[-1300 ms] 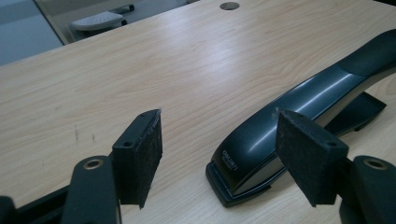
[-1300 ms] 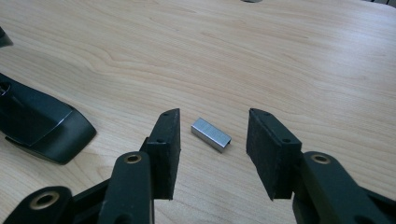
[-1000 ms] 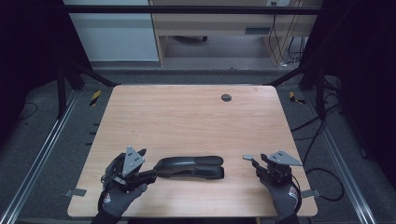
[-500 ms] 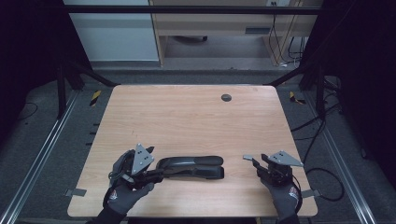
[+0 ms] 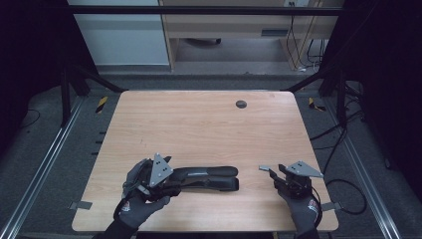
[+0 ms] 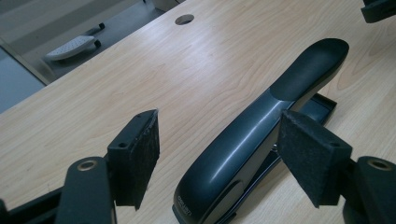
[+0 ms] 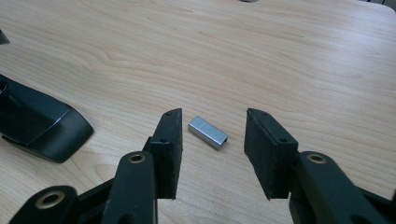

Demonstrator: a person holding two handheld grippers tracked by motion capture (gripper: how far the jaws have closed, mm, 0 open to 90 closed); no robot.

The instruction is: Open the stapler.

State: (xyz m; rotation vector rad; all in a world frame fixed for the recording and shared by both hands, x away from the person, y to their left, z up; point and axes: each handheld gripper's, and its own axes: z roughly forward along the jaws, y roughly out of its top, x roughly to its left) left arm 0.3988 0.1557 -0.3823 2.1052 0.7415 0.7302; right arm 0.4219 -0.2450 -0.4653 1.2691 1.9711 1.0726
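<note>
Stapler (image 5: 206, 178), black and long, lies flat near the front edge of the wooden table (image 5: 199, 119), left of the middle, its length running across the table. At its left end sits the left gripper (image 5: 158, 175), held in a gloved hand (image 5: 137, 199) that comes in from the bottom of the high view. In the left gripper view the stapler's (image 6: 261, 126) rear end lies between the two spread pads (image 6: 140, 154); the left pad stands clear of it, while the right pad is just beside its flank, and whether that pad touches cannot be told. Farther right, well apart from the stapler's front end, the right gripper (image 5: 272, 173) rests near the table's front right corner in the other gloved hand (image 5: 301, 204). Its jaws stand wide and have just been closing a little, with a small silver strip of staples (image 7: 208, 132) lying on the wood between the pads (image 7: 170, 140), touched by neither. A dark round hole (image 5: 241, 104) marks the table's far side.
</note>
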